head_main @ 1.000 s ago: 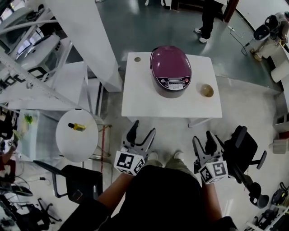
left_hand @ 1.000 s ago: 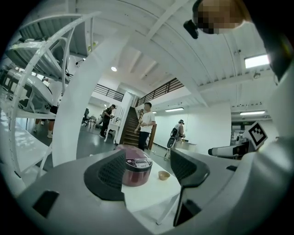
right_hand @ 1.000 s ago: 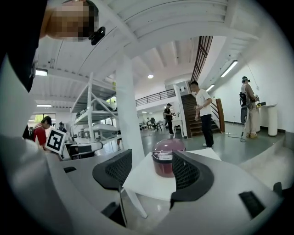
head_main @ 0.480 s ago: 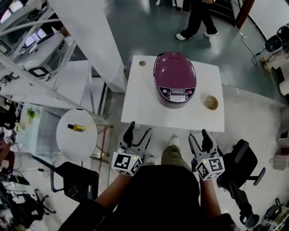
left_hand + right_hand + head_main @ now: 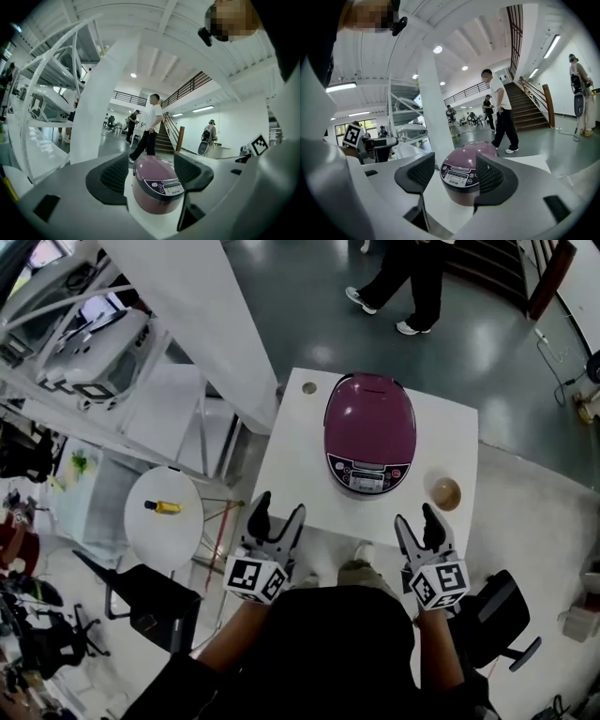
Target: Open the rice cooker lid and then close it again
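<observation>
Rice cooker (image 5: 369, 432): glossy plum-purple shell, silver-grey control panel. Table (image 5: 300, 456): plain white. Small bowl (image 5: 444, 493): tan-brown. Round side table (image 5: 155, 540): white. Bottle (image 5: 164, 507): yellow. Left gripper (image 5: 278, 507) and right gripper (image 5: 415, 517): grey bodies, black grid-textured pads (image 5: 112, 176), cubes (image 5: 255, 579) patterned in black-and-white squares. Floor (image 5: 309, 296): dark grey-green, glossy.

Only a small brand word, seemingly SUPOR, reads on the control panel (image 5: 458, 176) of the rice cooker (image 5: 462, 192)
</observation>
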Motion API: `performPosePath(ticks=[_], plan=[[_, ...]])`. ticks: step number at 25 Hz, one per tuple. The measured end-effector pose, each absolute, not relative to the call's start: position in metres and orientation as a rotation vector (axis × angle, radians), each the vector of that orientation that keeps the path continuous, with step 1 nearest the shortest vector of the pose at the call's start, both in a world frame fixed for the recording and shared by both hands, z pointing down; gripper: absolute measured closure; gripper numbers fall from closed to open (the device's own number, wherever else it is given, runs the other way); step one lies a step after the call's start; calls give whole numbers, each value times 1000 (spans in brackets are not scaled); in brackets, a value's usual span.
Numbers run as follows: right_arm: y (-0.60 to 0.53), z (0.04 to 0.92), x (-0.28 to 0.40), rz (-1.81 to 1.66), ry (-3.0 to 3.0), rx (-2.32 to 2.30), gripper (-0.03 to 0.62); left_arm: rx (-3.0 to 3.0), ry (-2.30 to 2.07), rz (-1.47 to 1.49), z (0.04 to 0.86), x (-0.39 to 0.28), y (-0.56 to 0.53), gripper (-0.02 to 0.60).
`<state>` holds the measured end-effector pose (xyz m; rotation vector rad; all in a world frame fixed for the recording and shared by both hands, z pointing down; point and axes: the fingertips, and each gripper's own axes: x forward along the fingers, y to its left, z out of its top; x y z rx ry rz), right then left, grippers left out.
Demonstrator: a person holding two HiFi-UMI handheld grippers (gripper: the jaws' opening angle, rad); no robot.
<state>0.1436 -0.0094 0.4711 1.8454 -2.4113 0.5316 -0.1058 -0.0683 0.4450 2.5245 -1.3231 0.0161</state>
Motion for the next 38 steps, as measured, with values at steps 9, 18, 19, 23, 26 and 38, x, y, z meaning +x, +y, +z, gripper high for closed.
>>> performPosePath(ticks=[9, 18, 19, 23, 26, 38], plan=[[-51, 493, 144, 625, -2512, 1633, 349, 2480, -1403, 47, 445, -68, -81, 299], [-95, 496, 146, 600, -2607, 1384, 349, 2404, -1525, 72, 452, -63, -79, 299], [-97, 496, 144, 609, -2622, 1353, 349, 2391, -1541, 63, 452, -64, -80, 301], [-102, 497, 141, 616, -2633, 1311, 349, 2374, -1558, 42, 452, -61, -84, 300], [-104, 502, 131, 616, -2618, 1285, 349, 2400, -1541, 31, 447, -58, -93, 299], [-111, 517, 97, 680, -2537, 1260, 349, 2471, -1417, -27, 444, -65, -126, 299]])
